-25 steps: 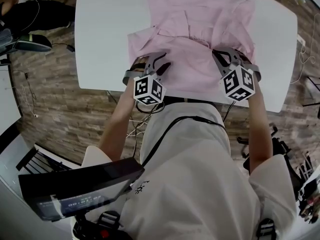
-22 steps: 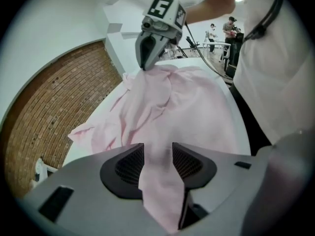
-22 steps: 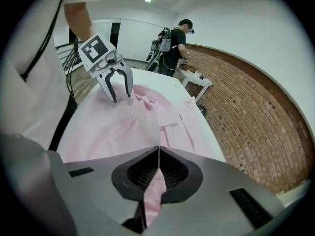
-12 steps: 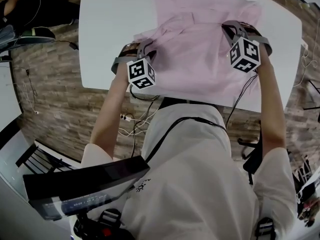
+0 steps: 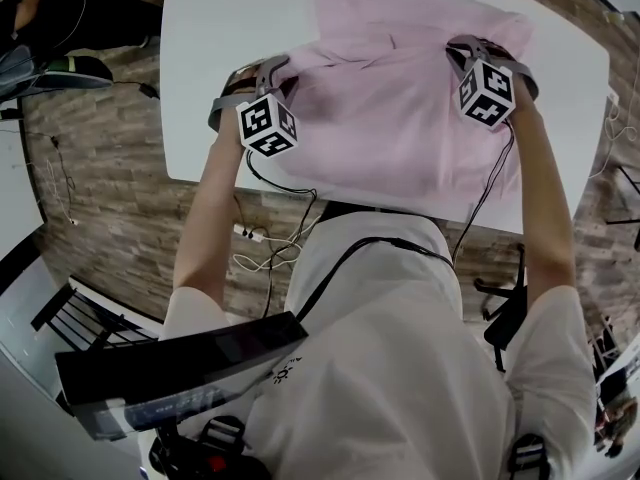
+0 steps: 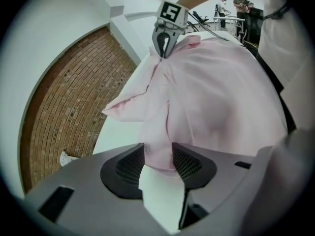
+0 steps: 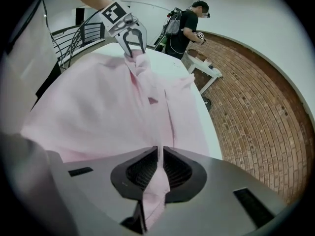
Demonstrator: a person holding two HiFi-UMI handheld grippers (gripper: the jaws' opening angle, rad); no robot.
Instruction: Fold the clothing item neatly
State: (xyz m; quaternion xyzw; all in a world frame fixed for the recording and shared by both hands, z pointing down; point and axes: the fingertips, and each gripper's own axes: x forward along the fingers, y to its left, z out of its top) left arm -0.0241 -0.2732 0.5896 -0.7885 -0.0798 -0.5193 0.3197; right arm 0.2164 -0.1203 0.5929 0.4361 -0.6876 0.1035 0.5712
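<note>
Step in hand, my read: the lengthwise fold, with one layer pinched at two points and bridged between the claws.

Pink shirt (image 5: 400, 118) sits on the white table (image 5: 215, 48), filling the middle to the 3 o'clock side of the top in the head view. Its near edge runs along the table lip at 6.

Left gripper (image 5: 265, 71) holds the shirt's 9 o'clock edge. Its jaws stand fairly wide but are clamped on a thick bunched fold that fills the gap pad to pad. Right gripper (image 5: 476, 48) is on the 3 o'clock edge, jaws almost together on a thin strip of cloth.

Long axis runs about 12 to 6, tipped slightly 11 to 5. A sleeve or corner (image 6: 115, 111) sticks out toward 9. I can't tell which end the collar is at.

Next move needs both claws travelling together toward 12 at equal height and spacing, so the span stays taut. Then lay the edge square on the far layer before releasing. Risk is the right pinch slipping.
</note>
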